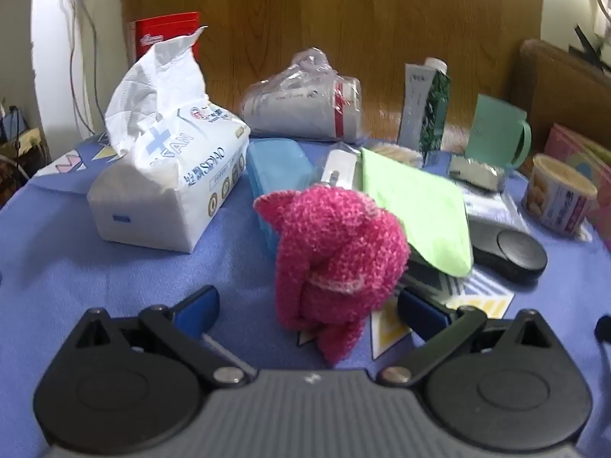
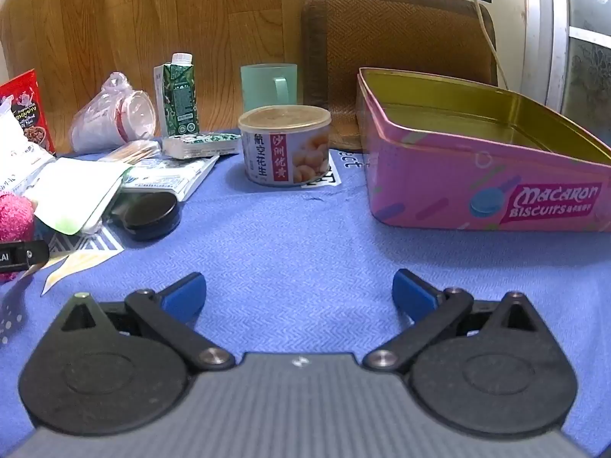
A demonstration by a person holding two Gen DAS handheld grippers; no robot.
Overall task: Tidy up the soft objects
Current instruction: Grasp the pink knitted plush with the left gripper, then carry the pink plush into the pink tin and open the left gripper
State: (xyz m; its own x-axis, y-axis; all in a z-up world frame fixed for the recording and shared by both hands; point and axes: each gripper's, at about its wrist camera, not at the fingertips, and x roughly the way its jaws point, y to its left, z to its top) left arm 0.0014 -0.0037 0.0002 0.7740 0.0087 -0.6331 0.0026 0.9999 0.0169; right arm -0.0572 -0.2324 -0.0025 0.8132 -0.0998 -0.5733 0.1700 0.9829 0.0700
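Note:
A pink knitted soft toy point(image 1: 336, 263) lies on the blue cloth between the open blue fingers of my left gripper point(image 1: 309, 309); neither pad touches it. Its edge also shows at the far left of the right wrist view point(image 2: 15, 215). A light green cloth point(image 1: 416, 210) and a blue sponge-like pad point(image 1: 275, 168) lie just behind it. A white tissue pack point(image 1: 168, 187) stands at the left. My right gripper point(image 2: 298, 297) is open and empty over bare cloth. An open pink Macaron Biscuits tin point(image 2: 485, 187) stands at the right, with nothing inside.
A peanut can point(image 2: 286, 149), green mug point(image 2: 269, 84), green carton point(image 2: 179, 95), bagged paper cups point(image 2: 114, 114), black round lid point(image 2: 151, 213) and packets crowd the back. A wooden panel and brown chair back point(image 2: 397, 38) stand behind the table.

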